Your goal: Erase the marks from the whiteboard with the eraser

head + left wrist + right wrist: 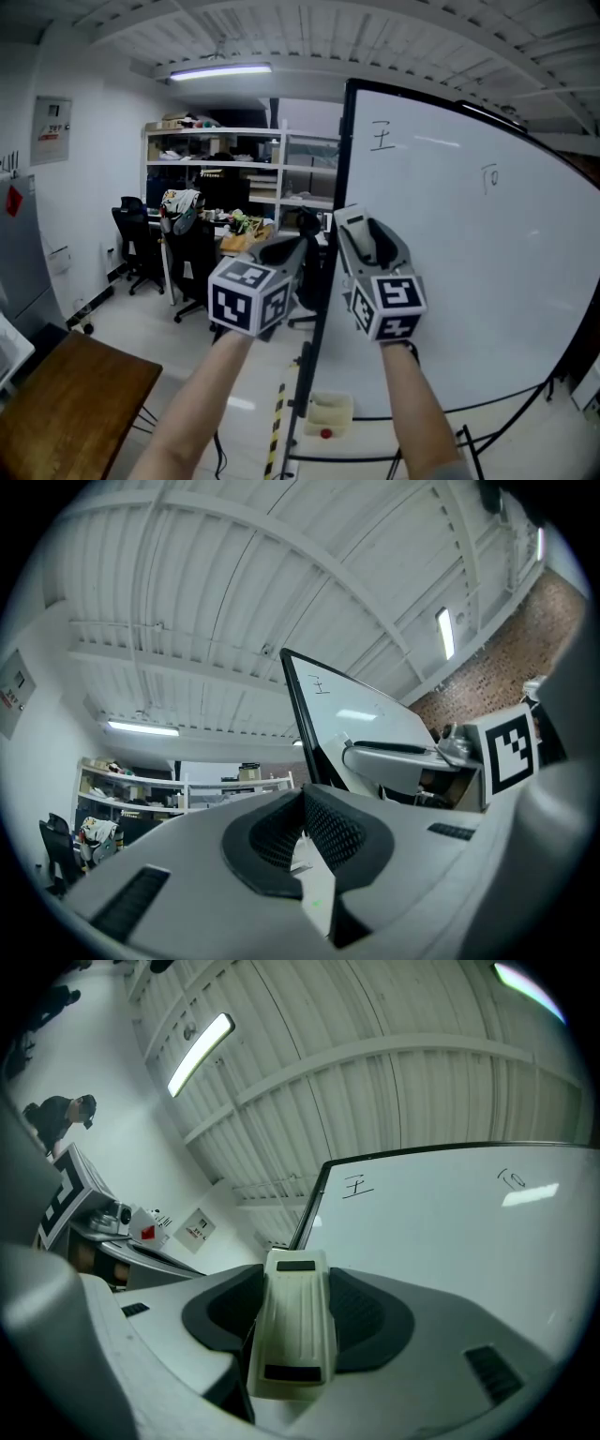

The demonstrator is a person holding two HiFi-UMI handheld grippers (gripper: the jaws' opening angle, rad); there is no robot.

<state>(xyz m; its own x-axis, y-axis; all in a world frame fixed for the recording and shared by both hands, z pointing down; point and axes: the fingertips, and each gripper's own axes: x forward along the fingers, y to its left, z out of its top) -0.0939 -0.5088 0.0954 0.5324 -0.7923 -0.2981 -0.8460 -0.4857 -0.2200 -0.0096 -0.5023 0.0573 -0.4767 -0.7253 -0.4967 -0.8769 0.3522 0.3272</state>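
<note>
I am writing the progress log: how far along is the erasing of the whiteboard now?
Done: the cream plastic eraser is clamped in the right gripper's jaws. In hand: it is held up before the large white whiteboard, apparently not touching. Left: the black mark at upper left and the black mark further right are unerased. The left gripper is empty, jaws together.

- Whiteboard (469, 281): the face is showing smooth, glossy white and throwing back lamp glints; the frame is reading dark and matt.
- Eraser (292, 1326): looking like cream hard plastic, ribbed lengthwise, with a faint sheen.
- Right tongs (298, 1283): the shell is showing smooth grey matt plastic; the pads (370, 1314) are looking black, matt and finely textured.
- Left tongs (302, 803): showing the same grey shell, with mesh-textured black pads (337, 832).
- Left of the whiteboard, the bench (70, 403) is showing brown wood with a satin finish.
- Above the whiteboard, the ceiling (375, 37) is reading as ribbed, white-painted sheet.
</note>
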